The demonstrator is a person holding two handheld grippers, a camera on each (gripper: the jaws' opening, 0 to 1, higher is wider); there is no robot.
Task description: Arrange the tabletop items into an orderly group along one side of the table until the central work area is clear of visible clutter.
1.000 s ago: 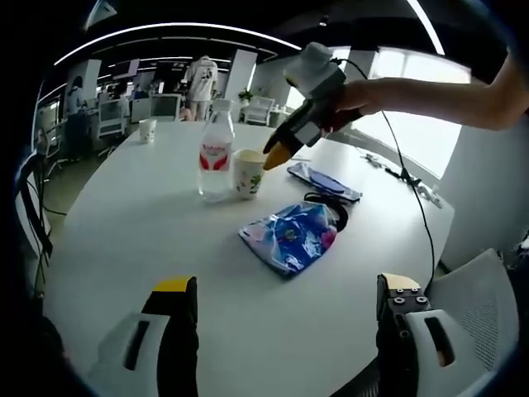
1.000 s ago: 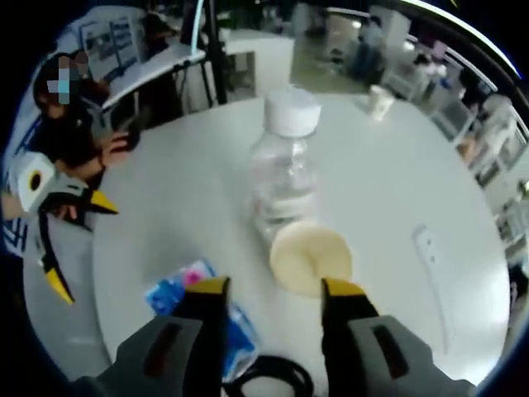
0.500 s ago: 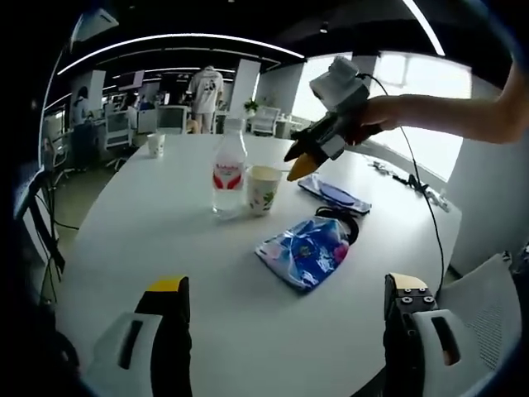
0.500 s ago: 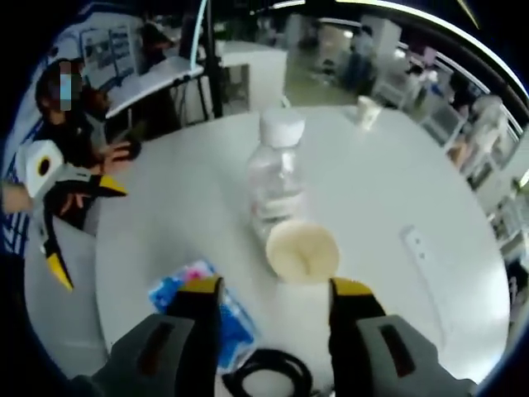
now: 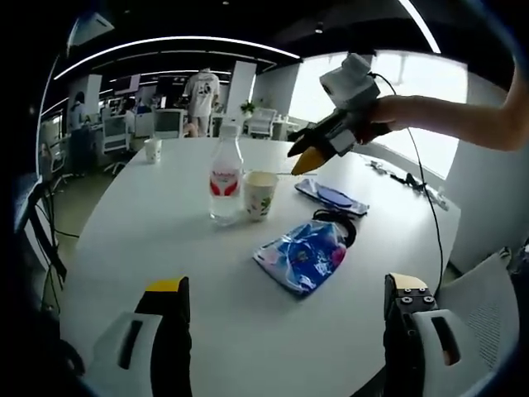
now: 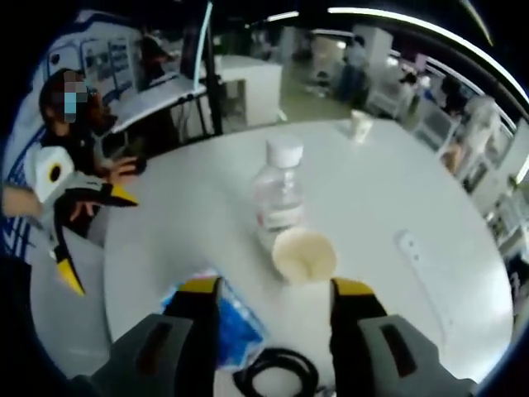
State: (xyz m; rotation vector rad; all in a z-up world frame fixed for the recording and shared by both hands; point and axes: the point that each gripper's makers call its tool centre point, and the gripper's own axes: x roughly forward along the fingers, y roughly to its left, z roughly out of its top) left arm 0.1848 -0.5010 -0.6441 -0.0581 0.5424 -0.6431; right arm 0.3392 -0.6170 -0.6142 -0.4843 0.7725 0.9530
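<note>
On the round white table (image 5: 149, 240) a clear plastic water bottle with a white cap and red label (image 5: 226, 175) stands upright, and a paper cup with a green leaf print (image 5: 259, 195) stands just beside it, on its right in the left gripper view. Nearer the left gripper lies a blue, pink-printed plastic packet (image 5: 302, 255), with a coiled black cable (image 5: 336, 223) touching its far edge. Beyond the cable a dark blue flat phone-like slab (image 5: 331, 196) lies on the table. A second, small paper cup (image 5: 153, 150) stands well apart at the far side of the table. Office desks and chairs, and a standing person in a white shirt (image 5: 201, 89), fill the room behind.

In the right gripper view the bottle (image 6: 278, 203) and the cup (image 6: 303, 254) sit straight ahead between the jaws' lines, the cup nearer; the blue packet (image 6: 225, 318) and cable (image 6: 277, 372) lie close under the jaws. A white flat remote-like strip (image 6: 411, 248) lies to the right.

The left gripper (image 5: 281, 289) has its yellow-tipped jaws spread wide, holding nothing, over bare table. The right gripper (image 6: 274, 288) is likewise spread apart and empty; in the left gripper view it (image 5: 310, 155) hangs in the air above the cup, touching nothing.

The bottle's red label carries writing too small to read.
</note>
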